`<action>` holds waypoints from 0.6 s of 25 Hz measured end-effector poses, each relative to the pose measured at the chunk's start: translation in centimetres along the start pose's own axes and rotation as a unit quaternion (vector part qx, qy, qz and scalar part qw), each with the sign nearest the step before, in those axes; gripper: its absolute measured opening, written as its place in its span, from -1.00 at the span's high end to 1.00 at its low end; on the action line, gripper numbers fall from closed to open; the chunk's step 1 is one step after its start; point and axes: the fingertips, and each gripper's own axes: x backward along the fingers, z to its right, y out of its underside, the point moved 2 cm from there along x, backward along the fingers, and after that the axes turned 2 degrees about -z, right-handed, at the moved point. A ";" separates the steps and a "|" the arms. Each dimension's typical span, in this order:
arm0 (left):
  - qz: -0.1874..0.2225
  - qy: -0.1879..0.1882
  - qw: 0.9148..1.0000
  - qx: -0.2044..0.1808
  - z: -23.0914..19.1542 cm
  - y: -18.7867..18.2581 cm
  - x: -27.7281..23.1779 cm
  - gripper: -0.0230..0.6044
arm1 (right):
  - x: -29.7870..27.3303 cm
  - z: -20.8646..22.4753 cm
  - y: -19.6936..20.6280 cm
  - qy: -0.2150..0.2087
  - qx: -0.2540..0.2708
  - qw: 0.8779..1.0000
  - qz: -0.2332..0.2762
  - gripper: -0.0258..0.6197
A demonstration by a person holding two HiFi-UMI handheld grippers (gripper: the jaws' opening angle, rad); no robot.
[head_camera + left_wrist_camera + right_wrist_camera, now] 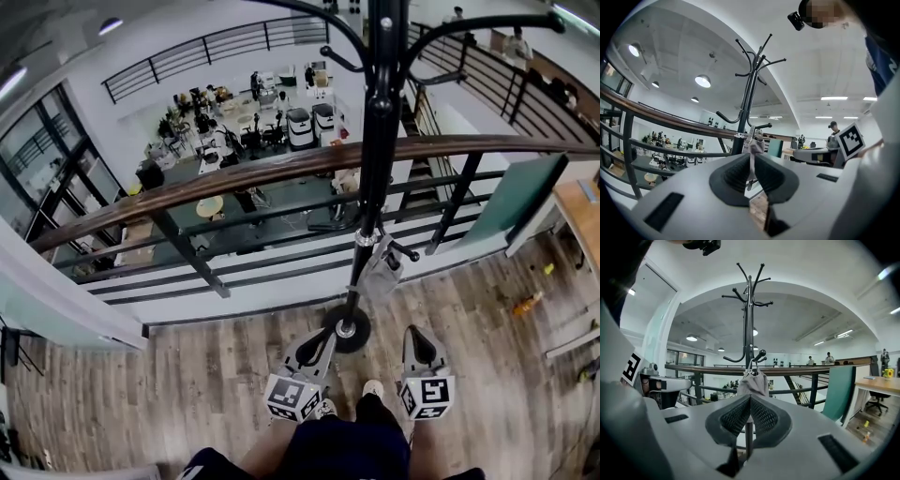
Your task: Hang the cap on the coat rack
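A black coat rack (377,159) stands on the wood floor just before the railing. A grey cap (382,272) hangs from a low peg on its pole. The cap (757,144) also shows beyond the jaws in the left gripper view, and the cap (753,382) in the right gripper view. My left gripper (325,342) is low by the rack's base, its jaws drawn almost together with nothing in them. My right gripper (417,339) is beside it, shut and empty. Both point up at the rack (749,324), well short of the cap.
A wooden-topped railing (281,171) with black bars runs behind the rack, above a drop to a lower floor. A teal panel (525,202) and a desk (581,211) are at the right. An orange thing (527,304) lies on the floor. My shoes (373,388) are between the grippers.
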 end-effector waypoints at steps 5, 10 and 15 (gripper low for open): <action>-0.017 -0.011 1.000 0.005 -0.1 0.5 0.2 0.92 | 0.5 0.3 0.5 0.019 -0.009 1.000 -0.002 0.89; -0.018 -0.014 1.000 0.022 -0.5 0.8 1.3 0.92 | 0.8 -0.6 0.5 0.022 0.004 1.000 -0.003 0.90; -0.029 -0.022 0.999 0.005 -0.9 0.8 1.6 0.92 | 0.5 -1.4 0.2 0.009 0.006 1.000 0.000 0.90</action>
